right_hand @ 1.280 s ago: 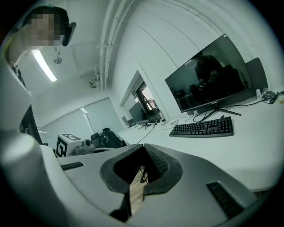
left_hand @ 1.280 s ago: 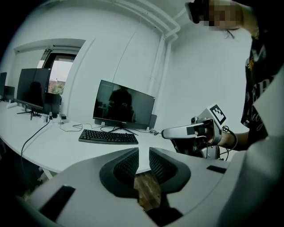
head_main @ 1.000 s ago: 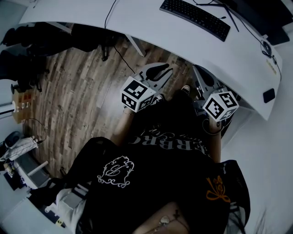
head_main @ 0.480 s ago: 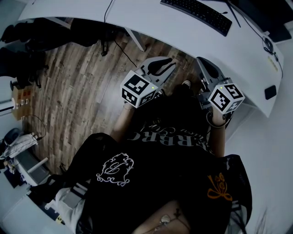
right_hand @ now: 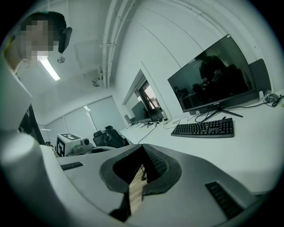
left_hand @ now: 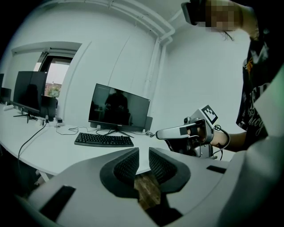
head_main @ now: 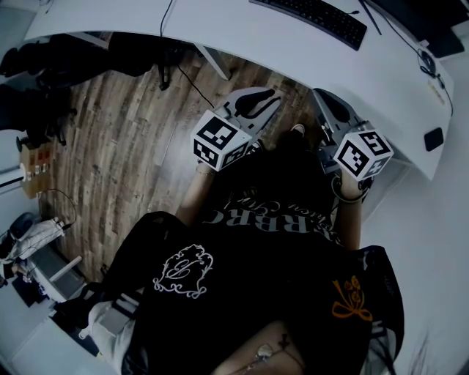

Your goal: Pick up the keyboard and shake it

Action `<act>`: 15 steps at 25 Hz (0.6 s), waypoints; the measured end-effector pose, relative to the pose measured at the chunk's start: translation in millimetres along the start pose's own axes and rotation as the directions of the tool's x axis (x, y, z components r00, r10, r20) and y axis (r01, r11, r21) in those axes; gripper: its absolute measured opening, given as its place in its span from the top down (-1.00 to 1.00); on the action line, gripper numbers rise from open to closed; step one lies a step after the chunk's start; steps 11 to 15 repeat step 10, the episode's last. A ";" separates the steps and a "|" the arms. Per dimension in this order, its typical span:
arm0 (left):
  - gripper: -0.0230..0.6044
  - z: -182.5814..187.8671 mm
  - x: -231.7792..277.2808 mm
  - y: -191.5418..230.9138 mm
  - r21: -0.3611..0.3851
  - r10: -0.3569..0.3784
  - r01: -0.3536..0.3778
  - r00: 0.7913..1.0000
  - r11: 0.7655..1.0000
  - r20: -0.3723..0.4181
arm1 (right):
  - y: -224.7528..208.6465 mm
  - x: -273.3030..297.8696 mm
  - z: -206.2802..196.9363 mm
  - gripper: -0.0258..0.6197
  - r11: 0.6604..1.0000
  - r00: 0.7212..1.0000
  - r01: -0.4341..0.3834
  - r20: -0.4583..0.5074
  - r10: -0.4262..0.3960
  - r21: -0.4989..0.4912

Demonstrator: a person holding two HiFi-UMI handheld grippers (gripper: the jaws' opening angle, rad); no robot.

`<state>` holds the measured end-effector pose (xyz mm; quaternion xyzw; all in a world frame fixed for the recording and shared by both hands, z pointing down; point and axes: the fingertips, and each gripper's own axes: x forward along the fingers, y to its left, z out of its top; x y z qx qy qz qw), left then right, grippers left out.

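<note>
A curved white bench (head_main: 242, 36) carries the black keyboard (head_main: 311, 18), lying flat before a dark monitor (left_hand: 119, 107), well apart from both tools. Short of its edge, over the wood floor (head_main: 124, 146), we hold the left tongs (left_hand: 143, 156) slightly parted and empty, the right tongs (right_hand: 143, 156) clenched on nothing.

Matt plastic keyboard (head_main: 315, 18), smooth desk (head_main: 234, 33), grainy wood-plank floor (head_main: 124, 132).

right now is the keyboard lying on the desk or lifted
On the desk: the keyboard lies flat on its white top, before the monitor.
</note>
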<state>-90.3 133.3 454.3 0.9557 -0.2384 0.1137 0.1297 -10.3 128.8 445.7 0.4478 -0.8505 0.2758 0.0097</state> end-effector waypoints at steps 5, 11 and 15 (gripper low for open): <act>0.67 -0.4 3.7 -3.8 0.002 -0.014 0.014 1.000 1.000 -0.007 | -2.5 -6.0 -1.7 0.89 1.000 1.000 0.008 -0.008 -0.008 0.012; 0.67 0.0 12.5 0.1 -0.001 -0.018 0.018 1.000 1.000 -0.004 | -13.5 -6.5 0.6 0.89 1.000 1.000 0.002 -0.021 -0.002 0.003; 0.67 0.0 12.5 0.1 -0.001 -0.018 0.018 1.000 1.000 -0.004 | -13.5 -6.5 0.6 0.89 1.000 1.000 0.002 -0.021 -0.002 0.003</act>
